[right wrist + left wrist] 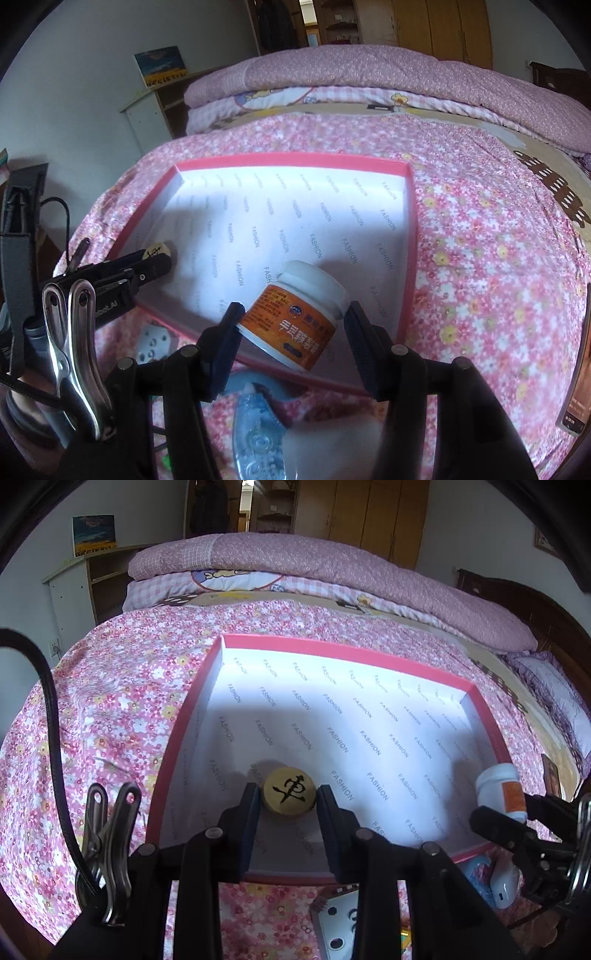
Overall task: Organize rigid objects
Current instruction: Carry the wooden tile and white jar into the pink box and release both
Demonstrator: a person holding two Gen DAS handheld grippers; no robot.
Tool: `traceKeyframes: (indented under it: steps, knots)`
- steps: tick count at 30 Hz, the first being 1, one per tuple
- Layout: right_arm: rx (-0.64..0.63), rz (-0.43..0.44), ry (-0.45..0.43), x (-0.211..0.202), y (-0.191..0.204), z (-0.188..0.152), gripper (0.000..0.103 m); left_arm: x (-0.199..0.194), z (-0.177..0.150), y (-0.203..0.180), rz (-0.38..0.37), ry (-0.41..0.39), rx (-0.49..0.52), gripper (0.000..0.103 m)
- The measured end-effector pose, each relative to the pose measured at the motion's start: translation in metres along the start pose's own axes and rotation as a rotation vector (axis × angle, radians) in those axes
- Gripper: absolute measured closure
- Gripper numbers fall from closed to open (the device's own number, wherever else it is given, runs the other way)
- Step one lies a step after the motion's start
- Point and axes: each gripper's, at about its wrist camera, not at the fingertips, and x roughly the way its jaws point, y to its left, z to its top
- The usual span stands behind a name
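Tilting cap-up-left in right gripper (293, 325), white jar (295, 317)

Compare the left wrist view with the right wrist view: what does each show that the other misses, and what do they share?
Only the left wrist view shows the wooden disc face-on, with its black character, and both left gripper fingers pressing its sides.

Only the right wrist view shows the jar's orange label from the front, and a dark phone-like slab at the right edge.

Both show the pink-rimmed box, the floral bedspread, the white jar held in the right gripper over the box's near edge, and the folded quilts.
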Motion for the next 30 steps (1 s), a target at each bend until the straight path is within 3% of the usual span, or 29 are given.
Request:
traceKeyframes:
  steps: [16,30]
  knots:
    - [-0.088,-0.064,0.07,0.023,0.004,0.007,0.046,0.006,-0.002,-0.015,0.104,0.036,0.047,0.07]
    - [-0.159,-0.091,0.084,0.031,0.0,0.014,0.047,0.004,-0.005,-0.021,0.119,0.05,0.038,0.07]
